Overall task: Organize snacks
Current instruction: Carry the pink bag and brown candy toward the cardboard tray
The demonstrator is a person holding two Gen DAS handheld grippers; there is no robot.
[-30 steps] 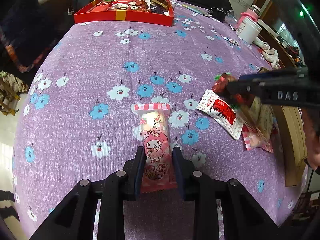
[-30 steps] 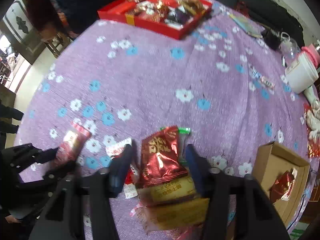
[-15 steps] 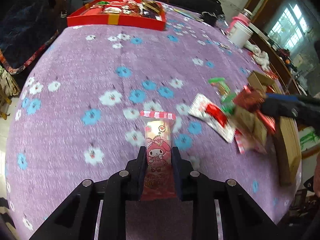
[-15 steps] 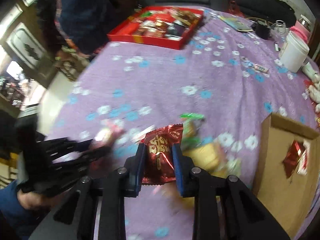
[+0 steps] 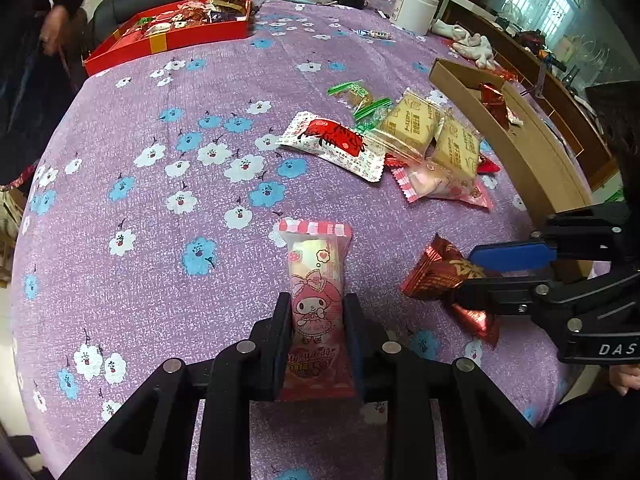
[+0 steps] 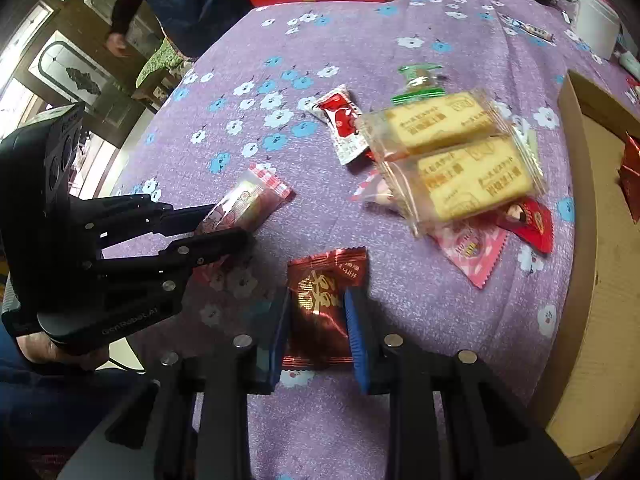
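Note:
My left gripper (image 5: 316, 320) is shut on a pink My Melody snack packet (image 5: 318, 280), held just above the purple floral tablecloth (image 5: 160, 200); it also shows in the right wrist view (image 6: 244, 206). My right gripper (image 6: 318, 316) is shut on a dark red foil snack packet (image 6: 322, 296), also seen in the left wrist view (image 5: 440, 272), to the right of the pink packet. A pile of loose snacks lies beyond: a red-and-white packet (image 5: 332, 142), two clear biscuit packs (image 6: 456, 156), a green-ended packet (image 5: 354, 94) and a pink packet (image 6: 468, 246).
An open cardboard box (image 5: 516, 136) with a red packet inside stands at the right table edge. A red tray of snacks (image 5: 176, 28) sits at the far side. A white jar (image 5: 414, 10) stands far right. A person stands beyond the far left edge.
My right gripper closed on the dark red packet, lifted it off the pile and carried it back toward the near edge beside the left gripper. The left gripper kept holding the pink packet.

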